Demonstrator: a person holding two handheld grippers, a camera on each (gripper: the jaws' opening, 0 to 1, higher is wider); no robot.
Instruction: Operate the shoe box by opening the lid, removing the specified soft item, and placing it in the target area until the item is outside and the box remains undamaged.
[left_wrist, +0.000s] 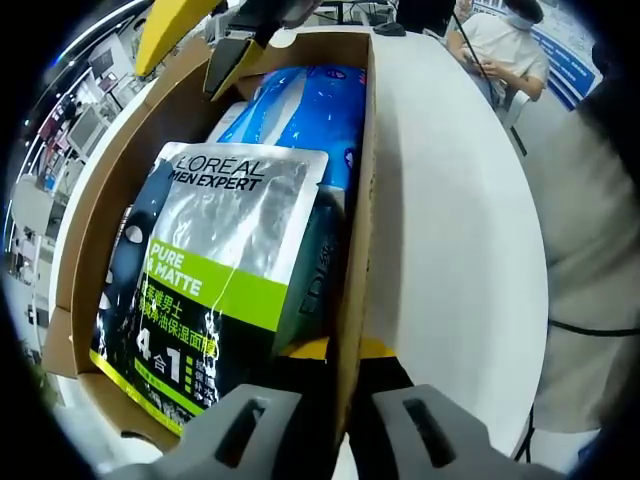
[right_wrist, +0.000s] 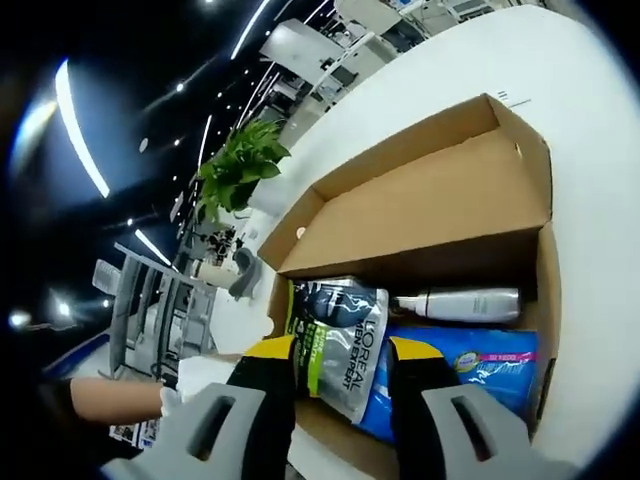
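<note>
Cardboard shoe box, fingers astride pouch

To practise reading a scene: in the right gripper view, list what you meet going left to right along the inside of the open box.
L'Oreal pouch → silver bottle → blue packet

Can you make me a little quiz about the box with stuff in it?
1. True or false: the cardboard box has its lid open.
2. Which lies beside the L'Oreal pouch in the box? A) a blue packet B) a red ball C) a banana
3. Fill the gap: in the right gripper view, the thing lying at the back of the box is a silver ____.

Key: 1 true; 2 A; 3 bottle.
</note>
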